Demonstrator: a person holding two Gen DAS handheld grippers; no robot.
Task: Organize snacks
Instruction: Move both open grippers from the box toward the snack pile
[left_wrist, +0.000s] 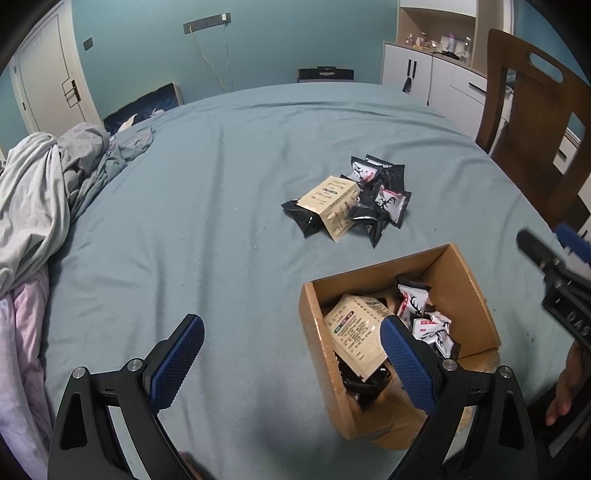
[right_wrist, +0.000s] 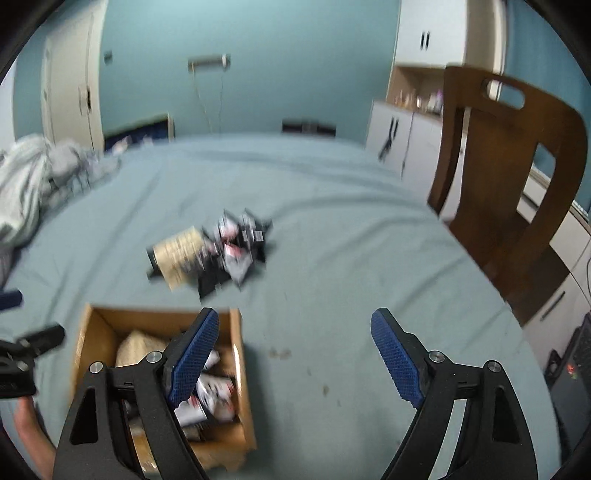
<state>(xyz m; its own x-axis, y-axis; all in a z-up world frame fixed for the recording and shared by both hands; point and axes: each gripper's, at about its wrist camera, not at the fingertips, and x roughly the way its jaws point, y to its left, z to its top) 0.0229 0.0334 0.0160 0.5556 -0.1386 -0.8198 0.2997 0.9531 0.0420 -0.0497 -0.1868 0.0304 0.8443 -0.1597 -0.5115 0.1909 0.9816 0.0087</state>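
A pile of snack packets (left_wrist: 351, 199), black ones, white ones with a deer print and one beige pouch, lies on the blue-green bed sheet. It shows blurred in the right wrist view (right_wrist: 214, 254). An open cardboard box (left_wrist: 465, 295) nearer to me holds a beige pouch (left_wrist: 356, 339) and several small packets; it also shows in the right wrist view (right_wrist: 236, 365). My left gripper (left_wrist: 291, 362) is open and empty, its right finger over the box. My right gripper (right_wrist: 291, 358) is open and empty, its left finger over the box.
A wooden chair (left_wrist: 532, 122) stands at the bed's right edge. Crumpled bedding (left_wrist: 48, 199) lies at the left. White cabinets (left_wrist: 428, 74) and a teal wall are behind. The right gripper's body (left_wrist: 561, 273) shows at the right edge of the left wrist view.
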